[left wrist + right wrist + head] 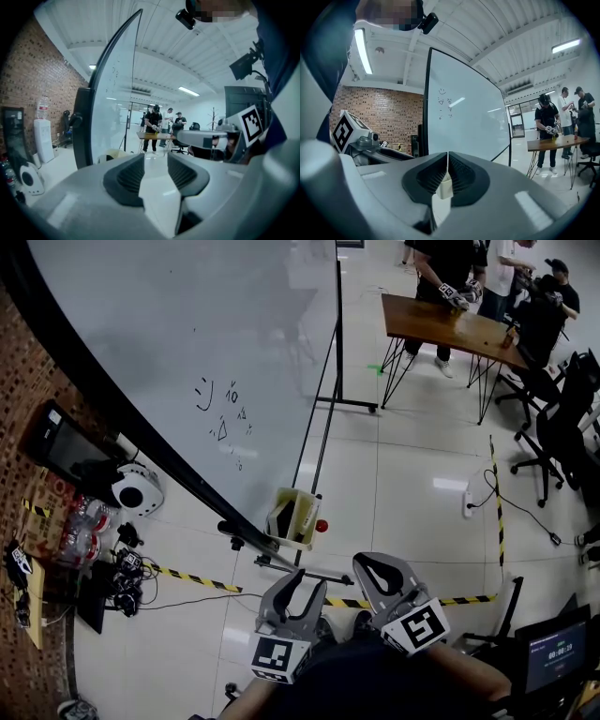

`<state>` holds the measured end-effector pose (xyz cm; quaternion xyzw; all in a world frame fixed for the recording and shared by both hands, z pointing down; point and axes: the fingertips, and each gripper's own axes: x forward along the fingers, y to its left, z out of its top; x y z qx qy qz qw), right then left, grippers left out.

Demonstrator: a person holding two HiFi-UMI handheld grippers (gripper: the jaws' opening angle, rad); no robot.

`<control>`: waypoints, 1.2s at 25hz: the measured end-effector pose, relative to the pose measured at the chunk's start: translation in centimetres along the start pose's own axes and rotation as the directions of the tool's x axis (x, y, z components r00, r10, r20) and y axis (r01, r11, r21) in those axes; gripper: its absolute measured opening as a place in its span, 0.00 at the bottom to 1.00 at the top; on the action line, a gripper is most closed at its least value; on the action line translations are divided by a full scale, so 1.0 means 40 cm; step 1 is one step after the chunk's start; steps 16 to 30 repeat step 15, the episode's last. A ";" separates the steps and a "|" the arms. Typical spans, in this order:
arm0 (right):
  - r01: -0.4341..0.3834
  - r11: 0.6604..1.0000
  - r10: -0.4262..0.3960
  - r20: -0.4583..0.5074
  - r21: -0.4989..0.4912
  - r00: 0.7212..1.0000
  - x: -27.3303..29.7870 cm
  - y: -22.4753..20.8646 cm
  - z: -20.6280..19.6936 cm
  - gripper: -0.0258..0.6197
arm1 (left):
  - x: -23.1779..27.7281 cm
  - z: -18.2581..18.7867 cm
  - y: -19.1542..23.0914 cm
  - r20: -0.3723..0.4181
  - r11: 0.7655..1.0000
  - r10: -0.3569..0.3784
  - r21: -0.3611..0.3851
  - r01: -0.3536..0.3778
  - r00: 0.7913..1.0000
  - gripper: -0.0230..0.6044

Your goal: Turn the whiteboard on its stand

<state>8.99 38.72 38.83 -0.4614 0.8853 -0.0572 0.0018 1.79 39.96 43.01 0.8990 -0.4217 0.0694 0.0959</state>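
Note:
The big whiteboard [187,334], black-framed and with a few small marks on it, stands tilted on its black stand [337,352] at the upper left of the head view. Both grippers are low in that view, close to the person's body and well apart from the board. My left gripper [302,579] has a narrow gap between its pads with nothing in it. My right gripper [372,561] has its pads together, empty. In the left gripper view the whiteboard [112,103] is seen edge-on beyond the left gripper [154,161]. The right gripper [448,157] faces the whiteboard [464,112] and its written side.
A yellowish bin [292,517] with a red ball [322,525] stands at the stand's foot. Yellow-black tape [187,576] crosses the floor. A monitor [66,451], bottles [80,526] and cables line the brick wall. People stand round a wooden table [459,329]; office chairs [553,427] are at right.

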 end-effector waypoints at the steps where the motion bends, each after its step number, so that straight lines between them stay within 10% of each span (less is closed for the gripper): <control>1: 0.002 1.000 -0.002 -0.002 0.000 1.000 -0.001 0.000 -0.001 0.07 | 0.001 0.000 -0.002 -0.004 1.000 -0.002 -0.003 0.002 1.000 0.29; 30: 0.002 1.000 -0.002 -0.003 -0.005 1.000 -0.005 0.002 0.001 0.07 | -0.002 0.004 -0.015 -0.026 1.000 -0.004 -0.029 0.003 1.000 0.29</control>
